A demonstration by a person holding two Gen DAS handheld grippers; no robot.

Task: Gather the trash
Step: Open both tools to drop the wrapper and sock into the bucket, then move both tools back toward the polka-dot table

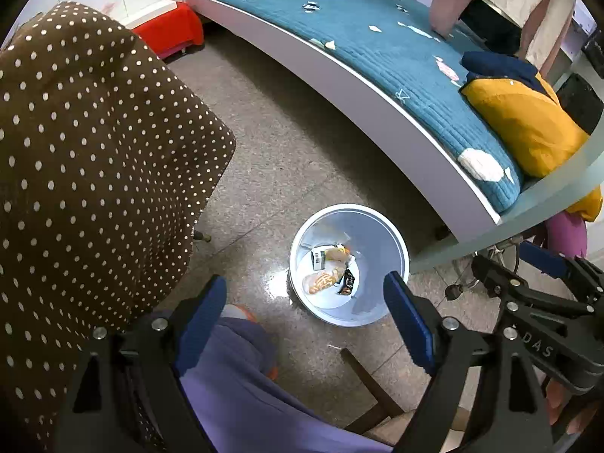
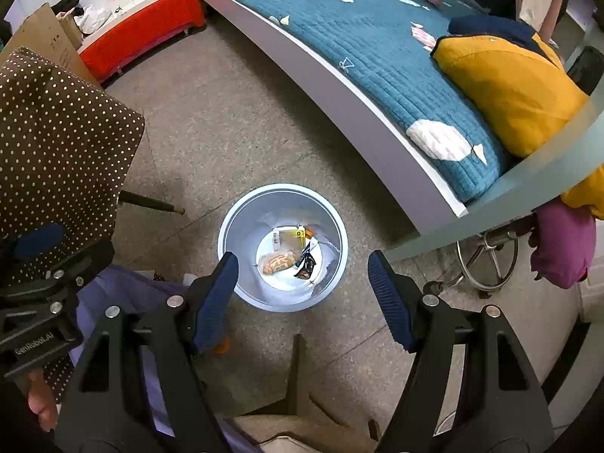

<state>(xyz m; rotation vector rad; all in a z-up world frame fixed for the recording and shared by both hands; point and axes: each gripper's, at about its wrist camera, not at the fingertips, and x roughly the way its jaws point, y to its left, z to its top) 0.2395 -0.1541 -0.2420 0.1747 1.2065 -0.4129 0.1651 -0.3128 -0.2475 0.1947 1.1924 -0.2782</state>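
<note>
Item: white bin (image 2: 241,290), standing on floor beside bed (image 2: 377,56), holding wrappers (image 2: 279,260). Right tongs (image 2: 302,294) and left tongs (image 1: 305,313) hovering above, both gaping, empty, presumably positioned for dropping trash.

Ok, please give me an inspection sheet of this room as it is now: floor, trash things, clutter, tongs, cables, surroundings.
Surface: speckled grey floor, with a pale shiny patch beside the bin.
Job's things: white bin upright on the floor; snack wrappers and a small box lie inside.
Clutter: small scraps on the blue bed cover.
Tongs: left tongs open, empty; right tongs open, empty, above the bin.
Cables: nothing seen.
Surroundings: dotted brown cloth, yellow cushion, red bench.
</note>
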